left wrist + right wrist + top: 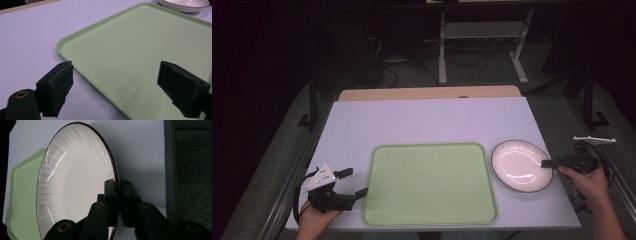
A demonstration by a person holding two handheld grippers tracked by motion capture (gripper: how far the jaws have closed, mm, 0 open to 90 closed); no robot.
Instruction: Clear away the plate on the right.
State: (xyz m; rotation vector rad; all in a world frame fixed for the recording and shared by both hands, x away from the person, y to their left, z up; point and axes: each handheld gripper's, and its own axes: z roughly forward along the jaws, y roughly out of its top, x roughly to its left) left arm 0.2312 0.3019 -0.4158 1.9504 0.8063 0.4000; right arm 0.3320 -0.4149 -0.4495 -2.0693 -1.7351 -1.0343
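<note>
Between the right gripper's [119, 195] closed jaws sits the near rim of a white, dark-edged ceramic plate [521, 165] — grasp made; next, lift toward the pale green plastic tray [430, 218] leftward. Left gripper [353, 183] idles wide — empty.

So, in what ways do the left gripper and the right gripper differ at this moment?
The left gripper has its jaws wide open and holds nothing; the right gripper is shut on the rim of the white plate. The left hovers by the green tray's left edge; the right is at the plate's right side. Both are black and hand-held.
</note>
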